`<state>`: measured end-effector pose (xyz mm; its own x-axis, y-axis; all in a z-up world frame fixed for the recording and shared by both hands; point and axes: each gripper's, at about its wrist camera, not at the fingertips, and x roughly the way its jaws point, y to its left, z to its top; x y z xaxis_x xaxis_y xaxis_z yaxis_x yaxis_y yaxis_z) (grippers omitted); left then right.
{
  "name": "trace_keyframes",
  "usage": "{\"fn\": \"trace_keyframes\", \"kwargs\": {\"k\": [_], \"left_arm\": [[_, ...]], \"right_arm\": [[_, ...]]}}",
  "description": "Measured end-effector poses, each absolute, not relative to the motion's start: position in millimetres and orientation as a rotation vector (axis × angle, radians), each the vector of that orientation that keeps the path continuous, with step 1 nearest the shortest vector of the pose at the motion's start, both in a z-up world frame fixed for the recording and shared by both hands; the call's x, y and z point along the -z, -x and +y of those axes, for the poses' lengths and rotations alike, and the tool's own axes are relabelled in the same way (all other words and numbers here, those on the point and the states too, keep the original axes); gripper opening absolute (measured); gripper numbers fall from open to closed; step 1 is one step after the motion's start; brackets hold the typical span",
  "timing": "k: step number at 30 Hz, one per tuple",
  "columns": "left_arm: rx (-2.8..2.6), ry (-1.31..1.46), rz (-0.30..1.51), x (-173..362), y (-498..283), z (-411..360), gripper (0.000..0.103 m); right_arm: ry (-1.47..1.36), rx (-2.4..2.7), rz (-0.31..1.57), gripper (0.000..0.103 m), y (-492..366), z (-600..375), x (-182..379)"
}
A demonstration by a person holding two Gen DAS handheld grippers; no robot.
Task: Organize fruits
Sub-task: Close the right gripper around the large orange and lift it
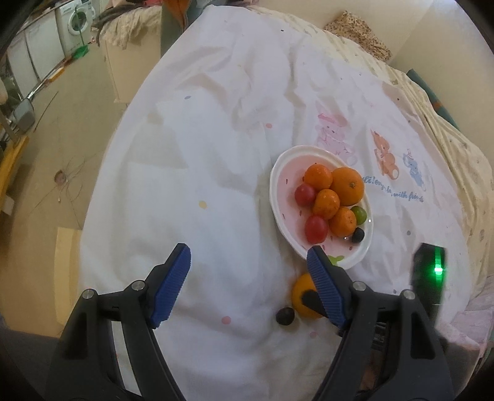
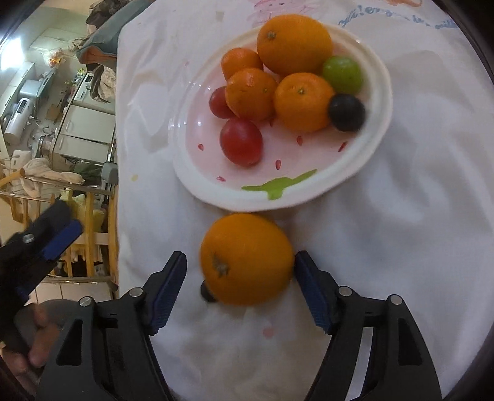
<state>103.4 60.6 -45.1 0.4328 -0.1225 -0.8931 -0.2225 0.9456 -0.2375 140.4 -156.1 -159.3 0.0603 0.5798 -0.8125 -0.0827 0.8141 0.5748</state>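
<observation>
Already the plate (image 2: 375, 92) holds oranges, tomatoes, grapes; both grippers spread, right gripper (image 2: 240, 277) straddling an orange (image 2: 247, 259).

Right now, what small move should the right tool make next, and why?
Probably close the right tool on the orange. The orange lies on the cloth, just outside the plate, between the open fingers. One finger looks at its side; the other stands apart.

white printed bedsheet (image 1: 216, 154); washing machine (image 1: 77, 24) far left; floral pillow (image 1: 361, 31).
</observation>
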Motion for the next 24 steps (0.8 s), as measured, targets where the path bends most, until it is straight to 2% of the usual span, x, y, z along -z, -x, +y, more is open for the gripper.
{"fn": "trace_keyframes", "kwargs": {"k": [3, 7, 15, 24], "left_arm": [[-0.062, 0.347, 1.126, 44.3, -102.4, 62.2, 0.075], [-0.067, 0.359, 1.137, 47.0, -103.9, 63.9, 0.075], [-0.061, 0.340, 1.115, 44.7, -104.4, 58.9, 0.075], [-0.061, 0.280, 1.152, 56.6, -103.1, 51.1, 0.075]], "right_arm": [[-0.353, -0.530, 1.433, 0.074, -139.8, -147.7, 162.7], [-0.256, -0.522, 1.417, 0.062, -134.0, -142.1, 158.9], [-0.253, -0.490, 1.409, 0.061, -118.5, -167.4, 128.7], [-0.325, -0.444, 1.242, 0.061, -113.5, -236.0, 55.0]]}}
